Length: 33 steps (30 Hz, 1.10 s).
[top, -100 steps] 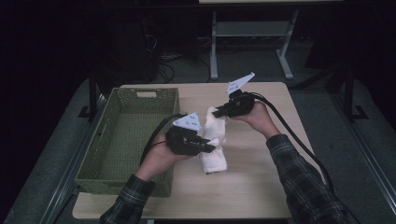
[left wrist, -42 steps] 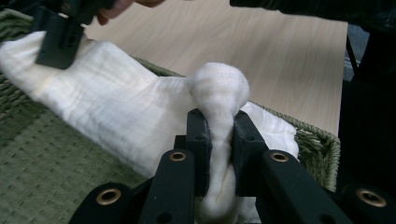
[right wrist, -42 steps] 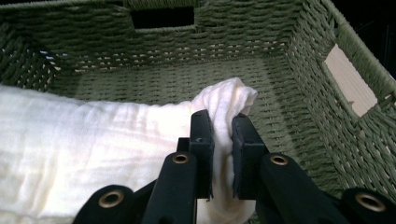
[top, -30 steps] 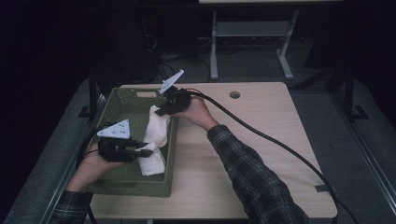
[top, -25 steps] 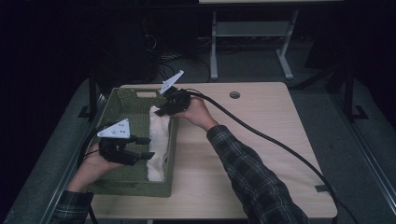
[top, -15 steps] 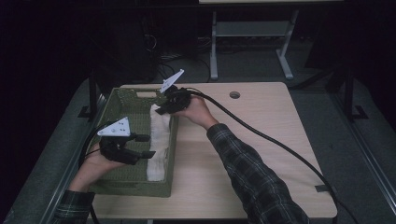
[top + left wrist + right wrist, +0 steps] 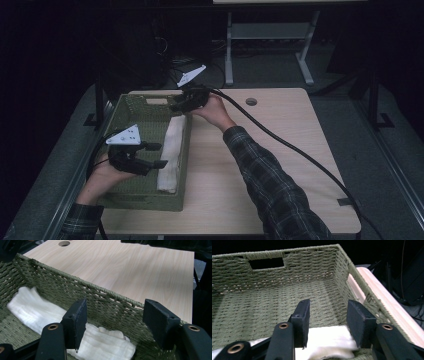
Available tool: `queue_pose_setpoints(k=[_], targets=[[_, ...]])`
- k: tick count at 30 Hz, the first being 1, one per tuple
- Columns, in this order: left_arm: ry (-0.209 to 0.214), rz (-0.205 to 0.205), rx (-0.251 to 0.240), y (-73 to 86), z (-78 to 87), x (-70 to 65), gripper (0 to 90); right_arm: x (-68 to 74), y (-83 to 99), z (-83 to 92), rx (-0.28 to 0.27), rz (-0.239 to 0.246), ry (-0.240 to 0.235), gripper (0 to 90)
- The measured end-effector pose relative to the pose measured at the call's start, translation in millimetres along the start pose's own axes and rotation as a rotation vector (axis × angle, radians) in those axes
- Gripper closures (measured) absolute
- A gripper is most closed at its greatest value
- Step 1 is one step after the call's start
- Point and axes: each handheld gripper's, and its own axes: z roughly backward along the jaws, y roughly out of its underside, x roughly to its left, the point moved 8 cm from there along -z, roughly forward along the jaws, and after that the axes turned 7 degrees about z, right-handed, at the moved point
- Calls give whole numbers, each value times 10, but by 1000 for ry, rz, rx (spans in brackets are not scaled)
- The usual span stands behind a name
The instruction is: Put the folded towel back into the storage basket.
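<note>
A folded white towel lies flat inside the green woven basket, along its right wall. My left gripper hovers over the basket's middle, jaws pointing at the towel's near half. It is open, its jaws having spread within the last second, and its pads touch nothing. In the left gripper view the towel lies below the open jaws. My right gripper is at the basket's far right corner. Its jaws have just been opening and stand apart above the towel's far end.
The basket takes up the left part of the wooden table, whose right half is bare apart from my right forearm and the black cable across it. A round hole sits near the far edge. A metal frame stands behind the table.
Both grippers let go of the towel, which dropped from a draped hang to lie flat along the basket's right wall. The right gripper shifted slightly; the left hand stayed put.
</note>
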Motion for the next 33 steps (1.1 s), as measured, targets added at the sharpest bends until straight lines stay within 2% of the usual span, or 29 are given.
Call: queue_pose_setpoints(k=[8,11,12,14,19,30,33], targets=[[-14,25,-27,-127,-74,14,321,36,35,149,26,-15,-17,425],[-21,30,-31,-172,-125,0,313,48,79,210,30,-7,-17,416],[-23,28,-32,-183,-136,-6,311,66,88,229,26,-26,-26,410],[-26,29,-34,-215,-169,-33,311,62,132,266,47,-14,-29,403],[-34,27,-37,-307,-235,-95,306,49,188,447,46,-14,-27,394],[-37,28,-39,-550,-509,-245,298,17,333,822,27,10,-7,374],[-47,31,-46,-618,-583,-277,295,10,412,924,36,-6,-14,360]])
